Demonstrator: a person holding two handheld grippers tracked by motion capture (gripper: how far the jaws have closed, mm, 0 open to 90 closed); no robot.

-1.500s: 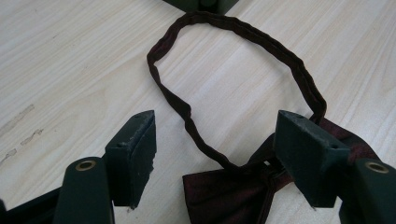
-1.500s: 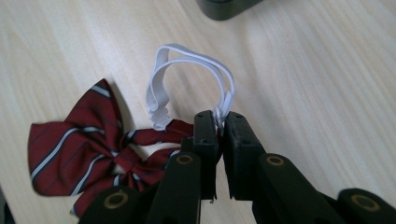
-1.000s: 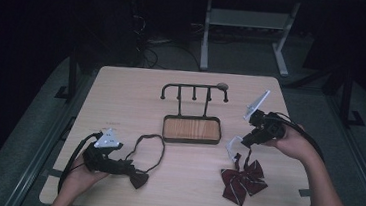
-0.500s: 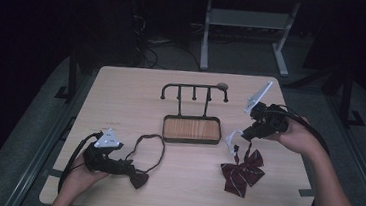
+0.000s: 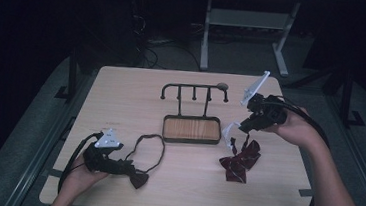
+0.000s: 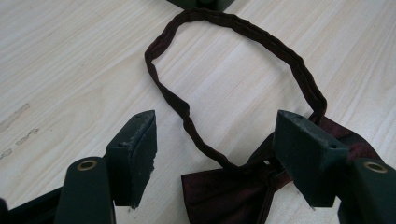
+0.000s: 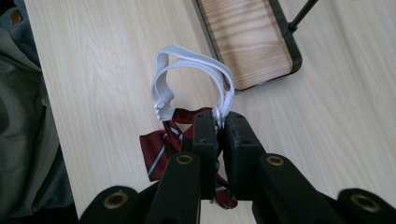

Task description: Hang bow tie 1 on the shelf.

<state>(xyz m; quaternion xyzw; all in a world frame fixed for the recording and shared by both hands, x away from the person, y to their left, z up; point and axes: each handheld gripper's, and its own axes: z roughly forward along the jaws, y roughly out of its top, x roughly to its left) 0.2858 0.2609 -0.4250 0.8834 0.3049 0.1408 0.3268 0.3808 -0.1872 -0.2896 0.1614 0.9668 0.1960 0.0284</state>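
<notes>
White strap pinched in right claw

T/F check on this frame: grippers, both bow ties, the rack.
1. The right gripper is shut on the white strap of the striped bow tie. True.
2. The left gripper is clamped on the dark bow tie. False: its jaws stand open, pads off it.
3. The dark bow tie hangs on the rack. False: it lies on the table.
4. The rack's wooden tray holds nothing. True.
</notes>
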